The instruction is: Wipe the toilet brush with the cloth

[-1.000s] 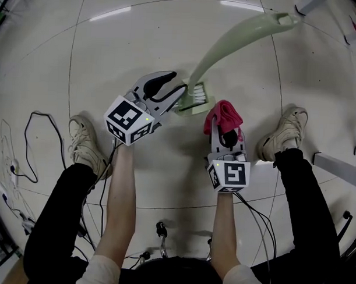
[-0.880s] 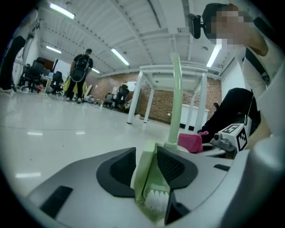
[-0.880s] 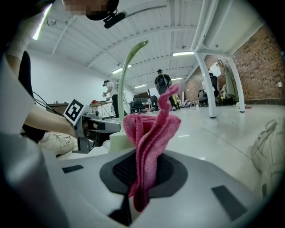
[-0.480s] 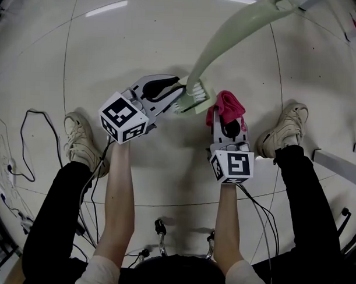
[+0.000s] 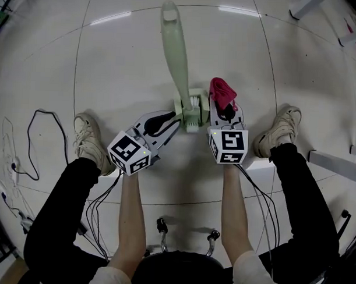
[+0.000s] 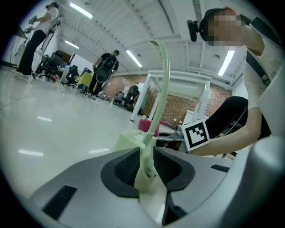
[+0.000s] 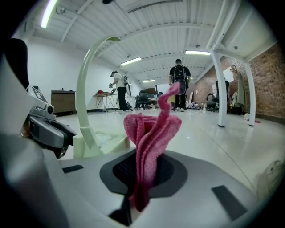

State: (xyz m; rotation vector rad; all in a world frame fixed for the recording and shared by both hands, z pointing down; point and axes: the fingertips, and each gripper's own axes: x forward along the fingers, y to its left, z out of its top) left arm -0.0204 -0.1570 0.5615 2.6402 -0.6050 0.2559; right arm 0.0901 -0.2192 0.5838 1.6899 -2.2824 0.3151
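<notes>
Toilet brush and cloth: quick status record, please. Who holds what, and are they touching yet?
left gripper: fingers have just been closing; now clamped on the toilet brush near the brush head
right gripper: shut on the pink cloth
brush handle: points away from the person
cloth and brush: cloth right beside the brush head; contact not clear

I can read no words, numbers or brand names anywhere. The only printed marks are black-and-white square code patterns, mid-frame in the head view, on the cube (image 5: 129, 156) of the left gripper (image 5: 177, 122) and the cube (image 5: 228, 147) of the right gripper (image 5: 226, 109).
</notes>
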